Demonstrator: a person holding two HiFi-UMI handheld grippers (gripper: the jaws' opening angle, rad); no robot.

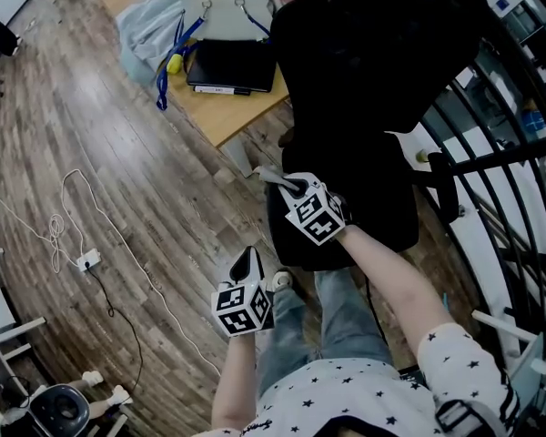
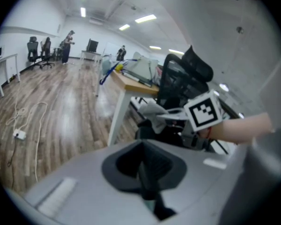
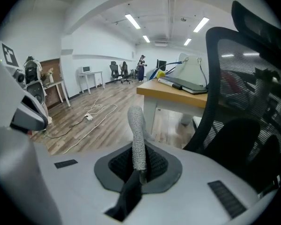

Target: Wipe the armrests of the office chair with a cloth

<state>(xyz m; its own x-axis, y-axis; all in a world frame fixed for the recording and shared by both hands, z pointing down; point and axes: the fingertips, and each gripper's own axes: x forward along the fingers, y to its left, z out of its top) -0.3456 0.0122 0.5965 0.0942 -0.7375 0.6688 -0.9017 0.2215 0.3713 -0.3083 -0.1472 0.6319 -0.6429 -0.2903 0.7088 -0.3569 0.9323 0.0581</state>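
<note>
Cloth (image 1: 275, 177): grey, clamped at its lower end in the right gripper (image 1: 291, 188), whose fingers are closed tight on it. In the right gripper view it stands upright out of the fingers as a narrow, textured strip.

Location: in the head view the cloth sits at the left edge of the seat of the black office chair (image 1: 373, 107). Contact with the chair cannot be confirmed, and the armrests cannot be made out against the black frame.

Left gripper (image 1: 247, 262): fingers closed together, nothing between them. It is held nearer the person, apart from the chair, beside the jeans (image 1: 296, 330).

Surroundings: a wooden surface (image 1: 227, 116) beyond the chair carries a black laptop (image 1: 232, 66) and a grey bag (image 1: 226, 12). A white cable (image 1: 68, 208) lies on the plank floor (image 1: 118, 180)
</note>
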